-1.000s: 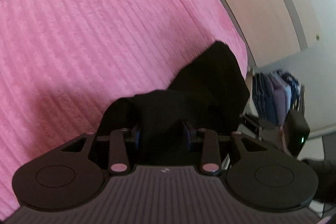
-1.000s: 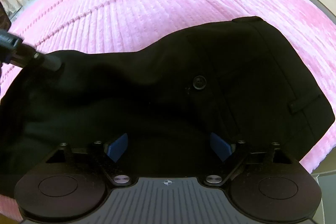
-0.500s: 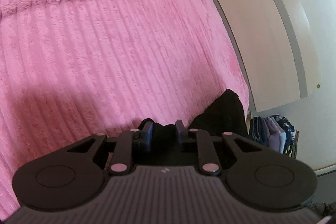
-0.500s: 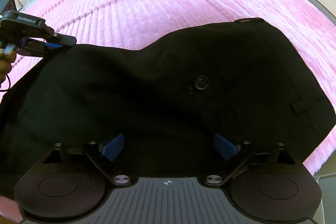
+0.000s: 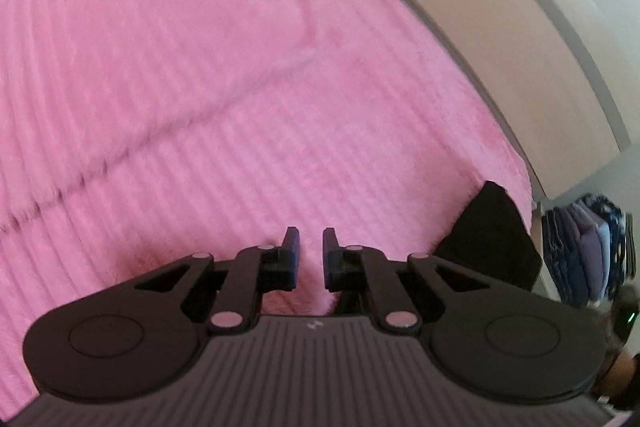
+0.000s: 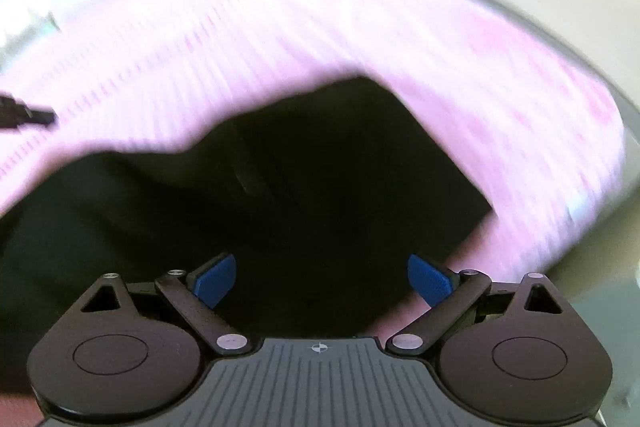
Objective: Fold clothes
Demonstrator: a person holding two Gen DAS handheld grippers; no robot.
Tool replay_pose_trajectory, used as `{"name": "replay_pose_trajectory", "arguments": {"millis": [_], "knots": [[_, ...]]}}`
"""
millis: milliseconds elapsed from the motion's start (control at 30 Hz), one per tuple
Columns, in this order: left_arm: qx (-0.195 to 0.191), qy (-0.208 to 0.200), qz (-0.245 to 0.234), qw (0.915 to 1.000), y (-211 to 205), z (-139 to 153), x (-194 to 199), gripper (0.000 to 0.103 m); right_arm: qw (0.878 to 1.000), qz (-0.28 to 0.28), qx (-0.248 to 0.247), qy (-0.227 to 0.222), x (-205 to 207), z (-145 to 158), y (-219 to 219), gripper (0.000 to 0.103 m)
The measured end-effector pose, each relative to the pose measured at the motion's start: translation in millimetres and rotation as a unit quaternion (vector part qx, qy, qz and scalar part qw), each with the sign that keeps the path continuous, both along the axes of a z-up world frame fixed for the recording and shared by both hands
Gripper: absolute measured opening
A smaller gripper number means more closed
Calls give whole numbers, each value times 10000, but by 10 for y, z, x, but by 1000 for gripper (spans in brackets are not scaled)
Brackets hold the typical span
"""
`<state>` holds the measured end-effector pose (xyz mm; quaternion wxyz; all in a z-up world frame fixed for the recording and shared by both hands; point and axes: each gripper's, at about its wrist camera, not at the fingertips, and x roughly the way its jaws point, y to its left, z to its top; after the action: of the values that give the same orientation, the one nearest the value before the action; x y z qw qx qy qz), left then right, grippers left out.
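Left gripper (image 5: 307, 251) is closing, narrow gap, only pink bedspread (image 5: 200, 87) between its jaws; right gripper (image 6: 322, 277) hangs wide open, gripping nothing, over the black garment (image 6: 320, 179) lying on the bedspread; folded clothes (image 5: 588, 247) stacked beyond the bed edge.

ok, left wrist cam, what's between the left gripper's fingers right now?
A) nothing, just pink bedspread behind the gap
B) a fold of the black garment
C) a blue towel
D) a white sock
A. The left gripper has closing jaws with only the pink bedspread seen through the narrow gap; the black garment lies off to the right, clear of the fingers.
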<state>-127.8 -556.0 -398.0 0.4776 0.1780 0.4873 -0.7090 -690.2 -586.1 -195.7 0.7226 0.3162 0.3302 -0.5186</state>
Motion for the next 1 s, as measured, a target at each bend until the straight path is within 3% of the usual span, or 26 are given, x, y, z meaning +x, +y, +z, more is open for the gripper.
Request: {"name": "replay_pose_trajectory", "arguments": {"millis": [133,200,267,333,367,500,567,667,800,900,1000], "knots": [[-300,208,-675,9971,231,175,-463,11,9960,605,-354,-552,283,-108,-343,95],[-341,187,-1106,9931,333,120,-796,12,9930,1017,-457,-379,459,-236,-545,95],[-335,-136,-1453,9887,417,2,-1051,12,9922,1171,-420,123,558,-428,-750,95],[-129,-790,-1627,9834,542,-205,-1181,12,9876,1425,-483,457,586,-569,-885,91],[-17,-1097,-1653,9801,633,-319,-1168,7,9843,1556,-614,566,609,-596,-906,91],[-147,-1081,-1297,9855,1048,-416,-764,3,9871,1211,-911,521,593,-605,-805,91],[-250,-1069,-1008,9888,1243,-386,-566,3,9839,1051,-1349,517,701,-490,-603,91],[-582,-1211,-633,9889,1520,-289,-365,4,9752,1305,-1776,194,934,-473,-348,91],[-774,-1347,-158,9877,1876,-245,-103,6,9685,1735,-1727,463,1122,-734,-290,91],[-747,-1641,215,9834,2291,-264,103,6,9774,1258,-1547,705,1023,-688,-278,91],[-573,-2074,723,9739,2840,-267,320,6,9723,1042,-1723,1187,987,-625,43,91]]}}
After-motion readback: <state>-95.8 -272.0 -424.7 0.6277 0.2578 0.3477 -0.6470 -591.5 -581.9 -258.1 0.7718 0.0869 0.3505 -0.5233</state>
